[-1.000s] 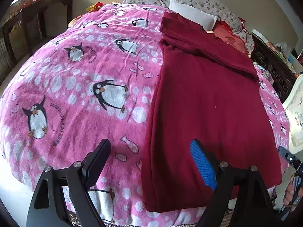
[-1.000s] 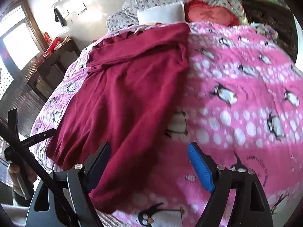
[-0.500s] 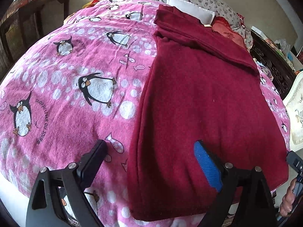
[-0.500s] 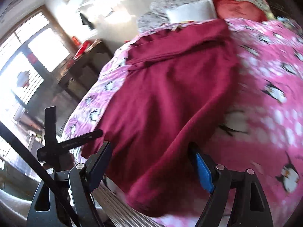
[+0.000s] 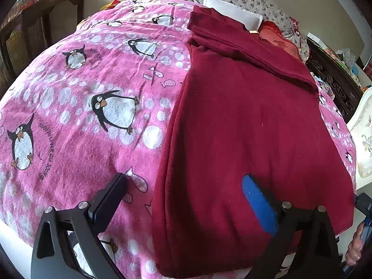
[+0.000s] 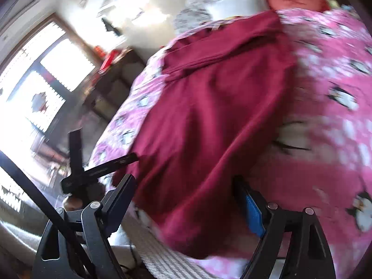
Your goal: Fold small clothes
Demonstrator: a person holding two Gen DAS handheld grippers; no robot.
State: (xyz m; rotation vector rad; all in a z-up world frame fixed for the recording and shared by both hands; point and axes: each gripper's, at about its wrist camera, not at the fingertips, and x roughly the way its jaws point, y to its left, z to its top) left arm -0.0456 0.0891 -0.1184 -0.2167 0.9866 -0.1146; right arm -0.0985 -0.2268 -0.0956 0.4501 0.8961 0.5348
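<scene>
A dark red garment (image 5: pixel 244 121) lies flat along the bed, its far end folded over, its near hem hanging at the bed's front edge. It also shows in the right wrist view (image 6: pixel 209 107), blurred. My left gripper (image 5: pixel 183 186) is open, its jaws straddling the garment's near left corner just above the cloth. My right gripper (image 6: pixel 183 190) is open, its jaws straddling the garment's near right corner. Neither holds anything.
The bed is covered by a pink penguin blanket (image 5: pixel 93 93). Pillows (image 5: pixel 232 11) lie at the head. A dark wooden cabinet (image 5: pixel 334 79) stands on the right, a dark table (image 5: pixel 34 28) on the left. A window (image 6: pixel 34 81) is on the left side.
Both grippers have moved forward and down toward the garment's near hem corners. The right wrist view has swung left and is blurred. Both stay open.
</scene>
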